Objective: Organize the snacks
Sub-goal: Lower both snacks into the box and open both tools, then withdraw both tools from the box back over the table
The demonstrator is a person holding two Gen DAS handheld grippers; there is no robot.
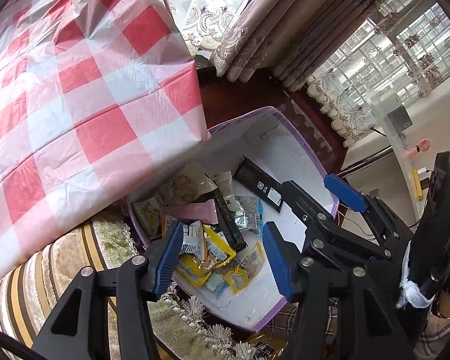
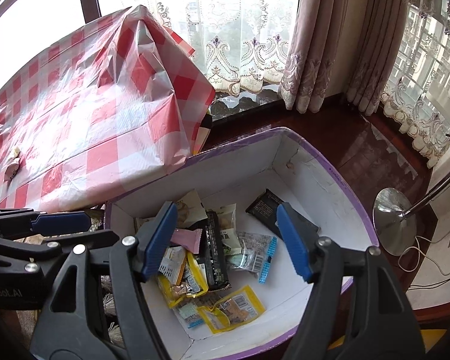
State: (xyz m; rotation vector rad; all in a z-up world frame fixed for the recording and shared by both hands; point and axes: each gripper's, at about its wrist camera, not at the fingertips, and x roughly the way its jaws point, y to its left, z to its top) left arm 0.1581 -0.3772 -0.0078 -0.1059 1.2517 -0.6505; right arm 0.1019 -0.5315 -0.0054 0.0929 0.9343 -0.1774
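Crinkly foil snack packets (image 2: 195,273) heaped in white, purple-rimmed cardboard box (image 2: 330,180), both grippers' ribbed blue fingers (image 1: 274,258) apart, empty.

A surface draped in a crinkled red-and-white checked plastic cloth (image 2: 84,126) stretches up and to the left of the right tool (image 2: 228,240). Far out to that tool's left, one small crumpled pale wrapper (image 2: 13,166) lies directly on the cloth. The cloth's corner hangs over the edge just above the left tool (image 1: 222,255).
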